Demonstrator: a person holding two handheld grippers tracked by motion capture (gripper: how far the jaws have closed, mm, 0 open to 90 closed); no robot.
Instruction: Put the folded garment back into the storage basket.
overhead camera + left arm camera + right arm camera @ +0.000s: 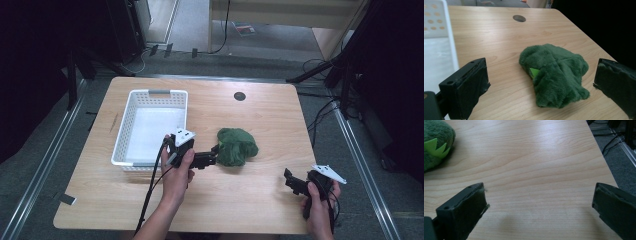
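A dark green plush toy (236,146) with a light green tag lies on the wooden table (260,115), just right of a white perforated basket (150,95). My left gripper (214,156) is at the toy's left edge. In the left gripper view the left gripper (542,77) is open, its jaws wide apart on either side of the plush toy (554,75) and not touching it. My right gripper (291,182) hovers near the table's front right. In the right gripper view the right gripper (540,202) is open over bare wood, with the plush toy (435,142) at top left.
The basket (436,25) looks empty and stands left of the left hand. A round cable hole (239,96) sits near the table's far edge. Tripod legs and cables lie on the floor to the right, beyond the table edge (604,157).
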